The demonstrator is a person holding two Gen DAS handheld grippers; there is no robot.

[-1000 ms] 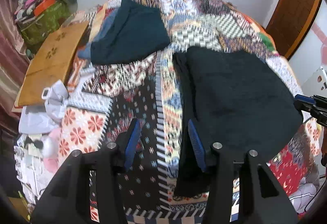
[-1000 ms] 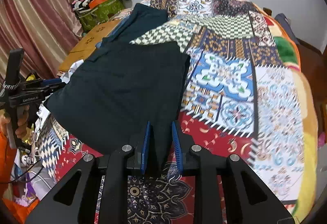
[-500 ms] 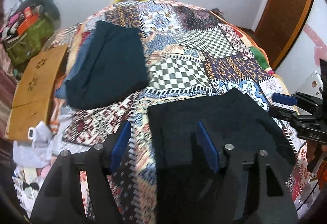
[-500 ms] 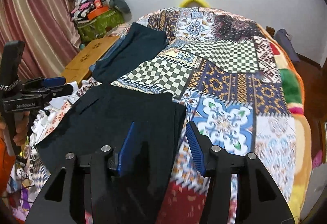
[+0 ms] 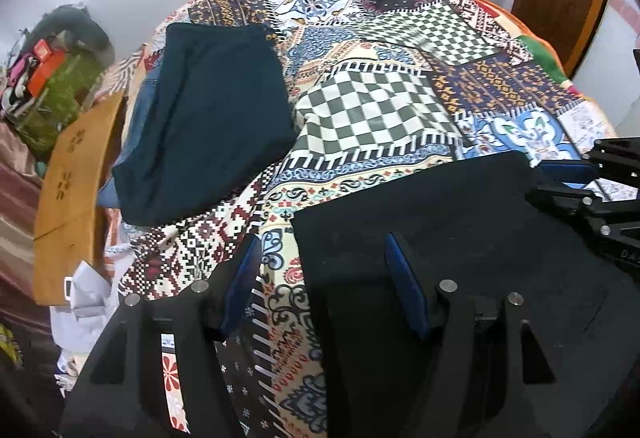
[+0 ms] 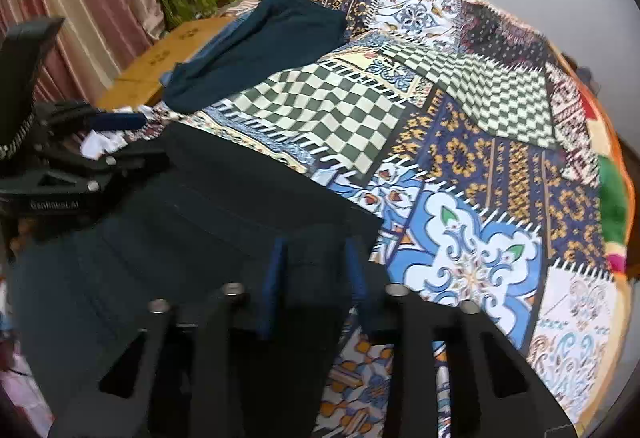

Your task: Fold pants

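Pants [image 5: 460,238] now nearer, right claw [image 6: 316,270] closing

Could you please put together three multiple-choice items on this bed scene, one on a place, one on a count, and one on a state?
1. Where does the wooden board lie?
A. Beside the bed's edge, next to the folded teal garment
B. On the checkered patch
C. Under the black pants

2. How many dark garments lie on the patchwork bedspread?
A. One
B. Two
C. Four

3. How do the left gripper fingers stand?
A. Clamped on the wooden board
B. Apart, astride the edge of the black pants
C. Shut on nothing

Answers:
1. A, the board sits at the bed's side by the teal garment.
2. B, the teal garment lies farther off and the black pants lie near.
3. B, one blue pad is over the bedspread and the other over the pants, with a clear gap between them.
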